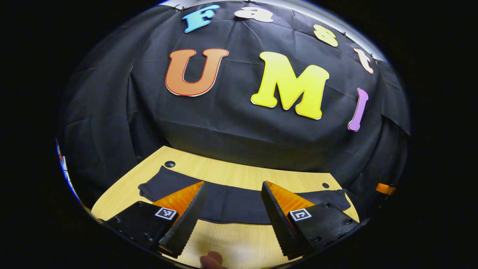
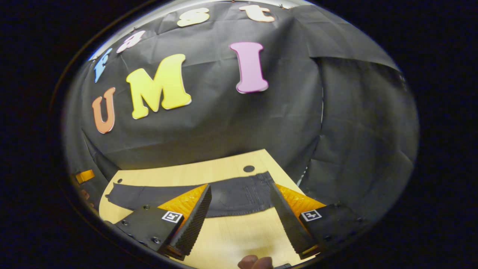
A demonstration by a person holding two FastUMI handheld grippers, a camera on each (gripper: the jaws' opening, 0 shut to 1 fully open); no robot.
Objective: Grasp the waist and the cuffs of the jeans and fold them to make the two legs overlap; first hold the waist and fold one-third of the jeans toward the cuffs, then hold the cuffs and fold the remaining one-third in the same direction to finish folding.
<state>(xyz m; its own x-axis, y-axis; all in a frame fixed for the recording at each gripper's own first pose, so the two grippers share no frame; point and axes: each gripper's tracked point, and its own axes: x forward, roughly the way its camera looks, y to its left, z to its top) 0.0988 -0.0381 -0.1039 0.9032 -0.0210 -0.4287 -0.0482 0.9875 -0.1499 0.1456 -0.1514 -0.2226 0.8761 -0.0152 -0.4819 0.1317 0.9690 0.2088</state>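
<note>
Dark jeans [image 1: 239,203] lie flat across a pale wooden table [image 1: 239,173], stretched sideways just ahead of both claws. The left gripper [image 1: 232,201] hovers with its fingers spread wide, holding nothing; the cuff end lies ahead and to its left. The right gripper [image 2: 241,203] is likewise wide and empty, the waist [image 2: 257,188] just beyond its fingertips. Risk: a shallow pinch may catch one layer only, so the legs slide apart. Bare table lies beneath each claw; the table's far edge and the booth wall sit close behind the jeans.
</note>
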